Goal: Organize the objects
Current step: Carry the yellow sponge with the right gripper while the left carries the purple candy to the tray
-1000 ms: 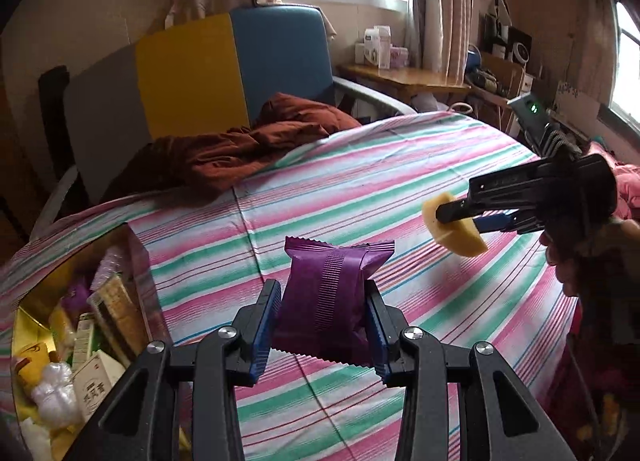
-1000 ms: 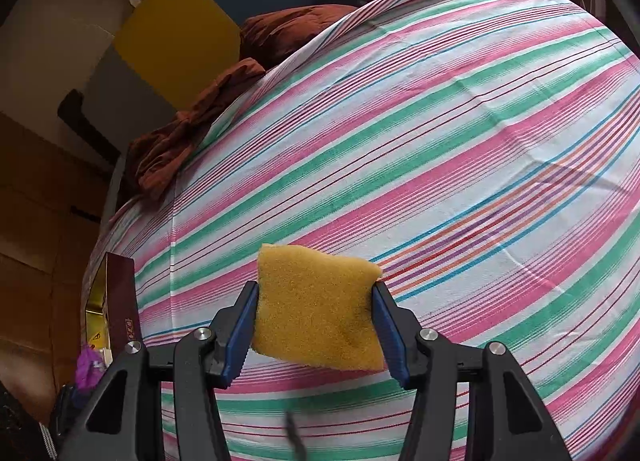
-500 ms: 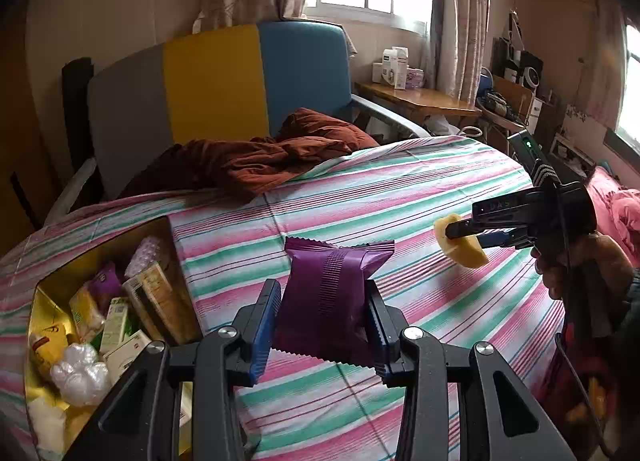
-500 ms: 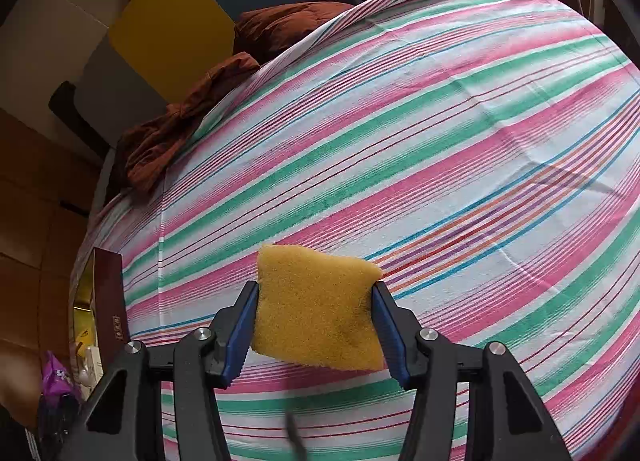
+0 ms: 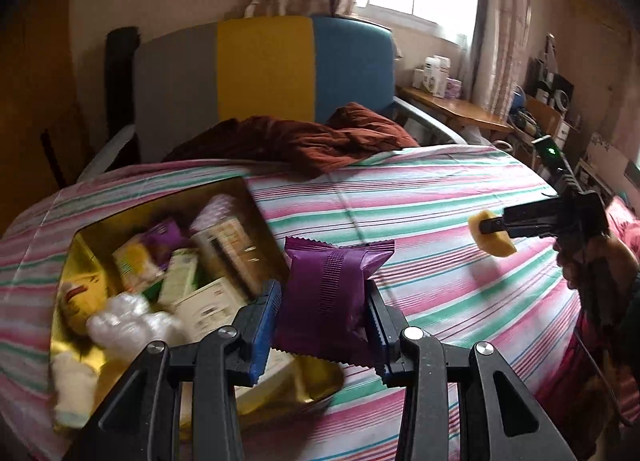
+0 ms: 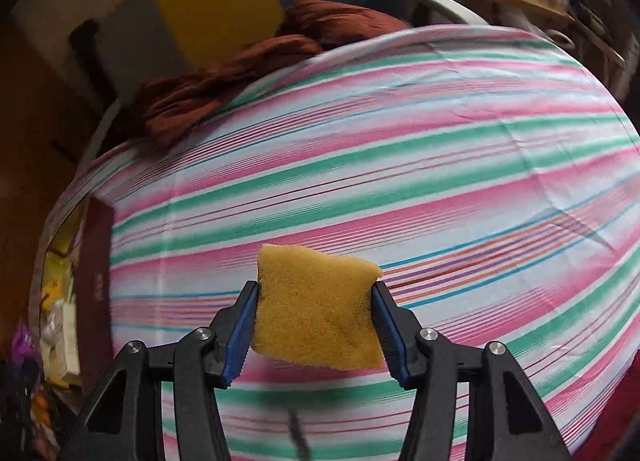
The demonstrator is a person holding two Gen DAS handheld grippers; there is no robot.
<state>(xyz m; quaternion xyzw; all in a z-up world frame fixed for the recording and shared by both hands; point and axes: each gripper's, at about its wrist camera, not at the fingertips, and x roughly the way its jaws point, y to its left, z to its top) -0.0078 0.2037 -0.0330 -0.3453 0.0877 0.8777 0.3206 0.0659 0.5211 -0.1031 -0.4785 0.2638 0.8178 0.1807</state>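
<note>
My left gripper (image 5: 322,325) is shut on a purple snack packet (image 5: 328,301), held just above the right edge of a gold box (image 5: 80,245) full of packets and small cartons. My right gripper (image 6: 316,325) is shut on a yellow sponge (image 6: 316,313) above the striped tablecloth (image 6: 400,165). The left wrist view shows that sponge (image 5: 494,235) in the right gripper (image 5: 486,226) at the far right, held by a hand (image 5: 576,265). The box's dark red side (image 6: 94,281) shows at the left edge of the right wrist view.
A rust-brown cloth (image 5: 304,141) lies at the table's far edge, in front of a grey, yellow and blue chair back (image 5: 264,73). A wooden shelf with bottles (image 5: 440,81) stands by the window. The striped tablecloth (image 5: 420,201) stretches between the box and the sponge.
Both grippers have swung left with their loads. The gold box has come from the left edge into full sight under the purple packet. The box's side has grown in the right wrist view.
</note>
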